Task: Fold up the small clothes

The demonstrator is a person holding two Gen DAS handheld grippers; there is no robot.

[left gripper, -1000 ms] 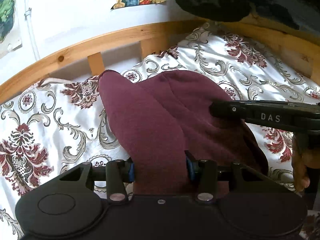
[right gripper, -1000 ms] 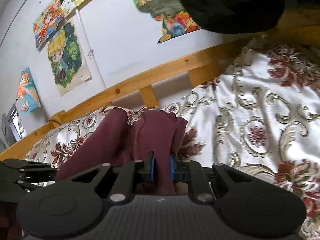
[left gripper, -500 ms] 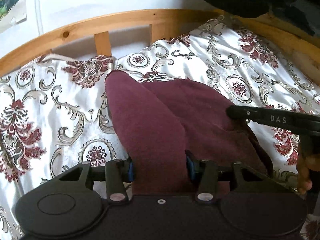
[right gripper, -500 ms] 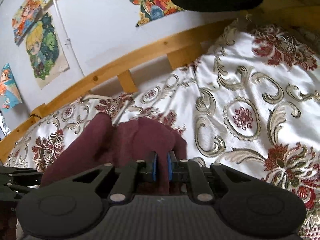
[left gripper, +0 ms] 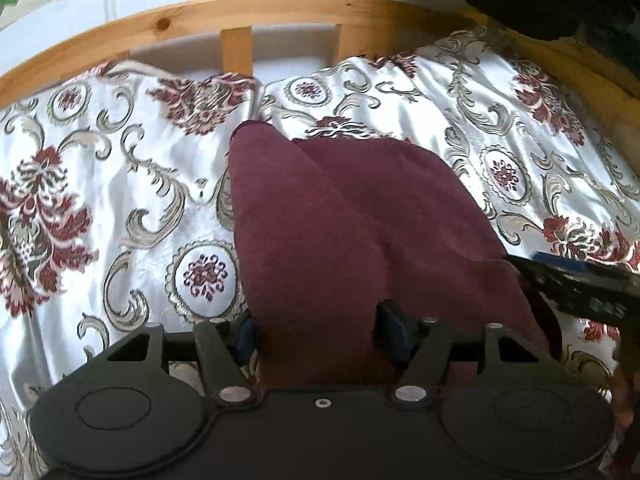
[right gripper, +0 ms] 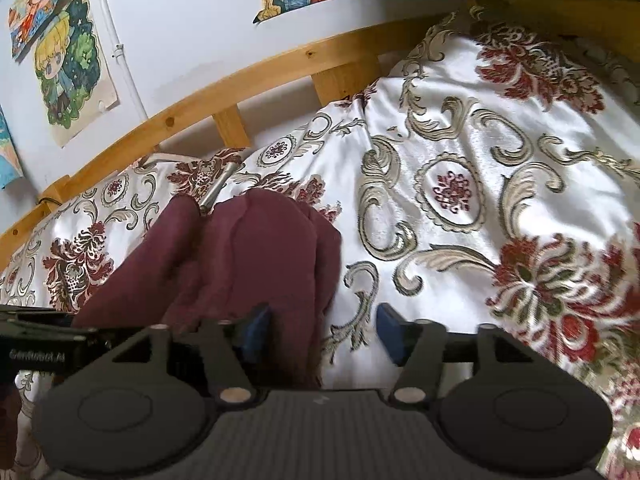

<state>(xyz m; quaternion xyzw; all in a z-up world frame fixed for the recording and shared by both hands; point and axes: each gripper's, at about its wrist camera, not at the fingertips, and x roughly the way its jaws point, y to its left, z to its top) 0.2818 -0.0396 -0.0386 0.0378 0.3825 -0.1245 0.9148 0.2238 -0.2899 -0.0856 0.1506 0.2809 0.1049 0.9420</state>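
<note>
Your bedspread (left gripper: 120,184), white satin with maroon flowers and grey scrolls, covers the whole bed inside one curved wooden rail (left gripper: 168,24) on two short posts. No container shows in either view. One maroon garment (left gripper: 340,220) lies on the spread in front of you, heaped in soft folds, with a rounded lobe pointing toward the rail. Three cartoon posters (right gripper: 72,68) hang on the white wall behind. Your left gripper (left gripper: 316,332) has its jaws opening, the garment's near fold filling the gap between the blue pads. Your right gripper (right gripper: 320,332) is opening too, pads spread, with the garment's edge beside the left pad (right gripper: 256,330) and bare bedspread beside the other.
</note>
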